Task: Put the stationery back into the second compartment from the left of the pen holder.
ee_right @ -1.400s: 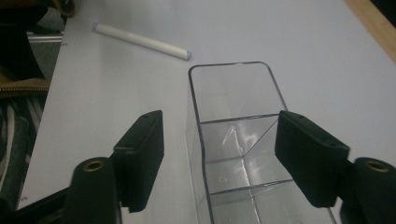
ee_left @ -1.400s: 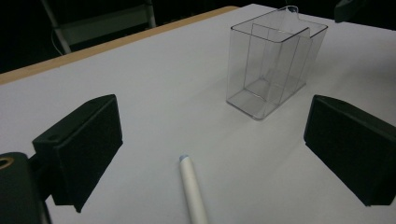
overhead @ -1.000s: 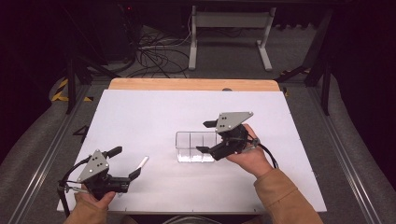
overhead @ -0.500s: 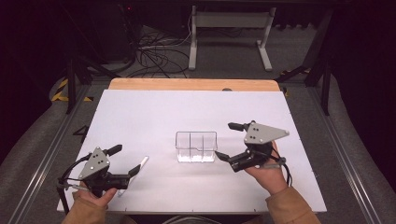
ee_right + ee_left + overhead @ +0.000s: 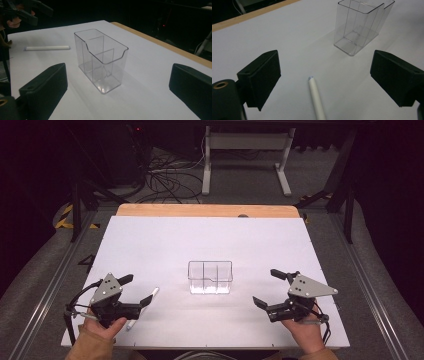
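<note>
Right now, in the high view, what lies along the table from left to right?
Left tool → white pen → clear divided container → right tool.

A lab or test rig: a bare white tabletop (image 5: 165, 245) on a wooden board, metal rails (image 5: 47, 285) alongside, loose cables (image 5: 165, 180) on the floor, a stand (image 5: 245, 150) behind, dark surroundings.

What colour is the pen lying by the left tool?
White pen, clearest in the left gripper view.
</note>
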